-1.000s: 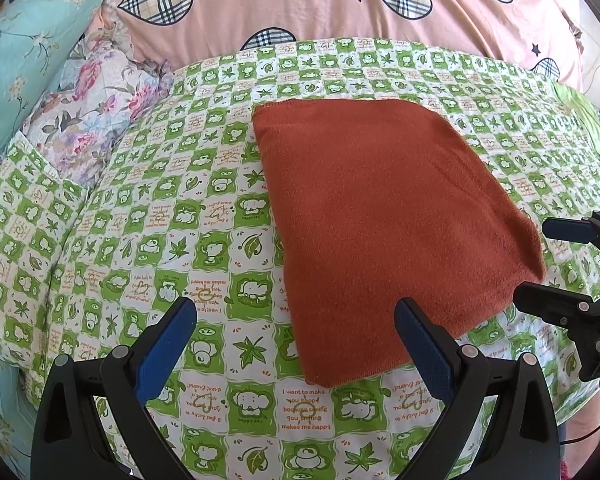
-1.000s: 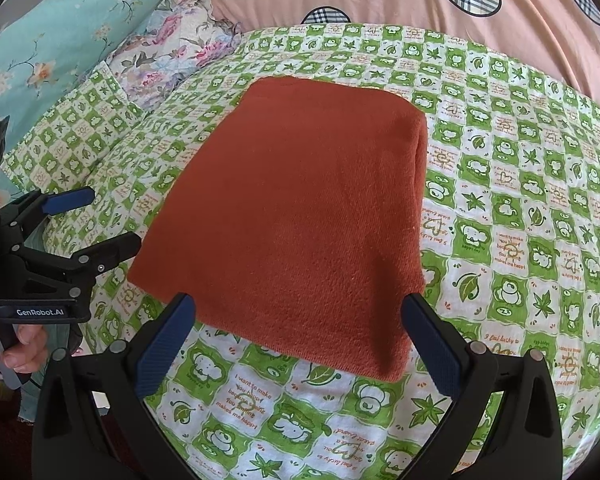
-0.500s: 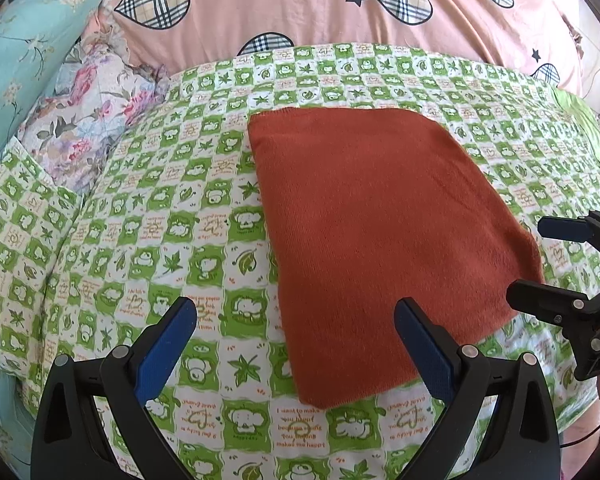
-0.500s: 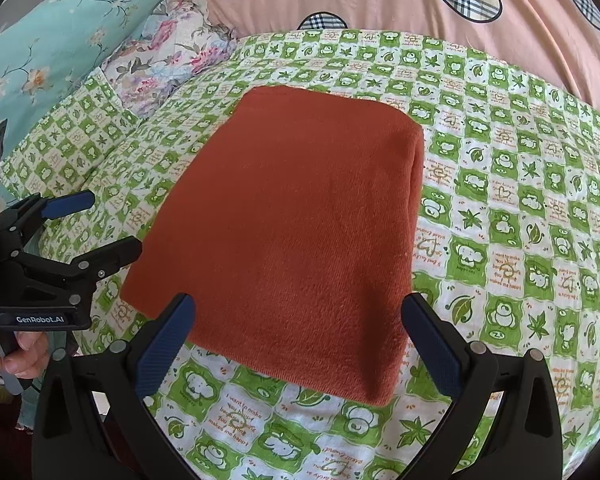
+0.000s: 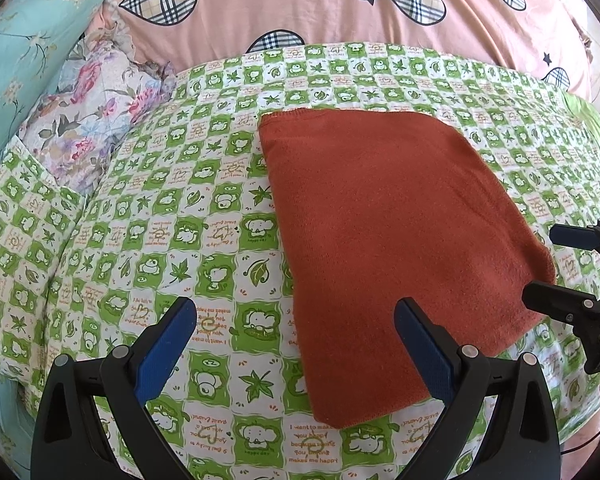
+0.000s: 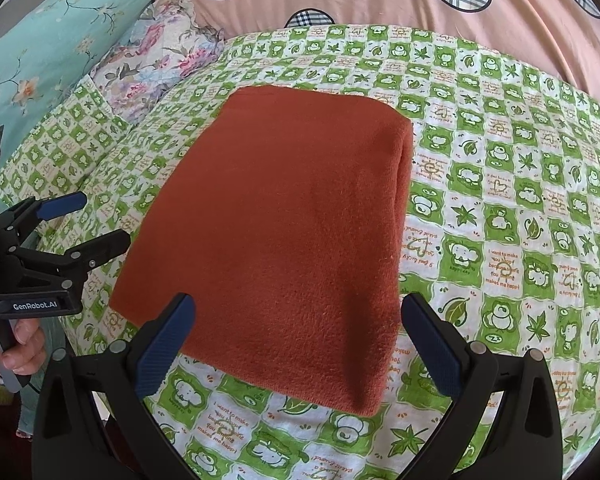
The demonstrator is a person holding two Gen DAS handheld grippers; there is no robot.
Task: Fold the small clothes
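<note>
A folded rust-orange cloth is lying flat on the green checked bedsheet, a floral pillow sitting well apart. Both the left claw and the right claw are gaping wide, gripping nothing, nothing blocking them

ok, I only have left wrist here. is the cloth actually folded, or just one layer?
Observer: Folded. The right wrist view shows the orange cloth with stacked layers along its right edge.
Operator: where's the right gripper relative to it?
Observer: The right gripper is centred on the cloth's near edge, jaws wide open, with nothing gripped between them.
Operator: and what's behind my camera?
Observer: A hand is wrapped round the handle of the left gripper, off the cloth's near left corner.
</note>
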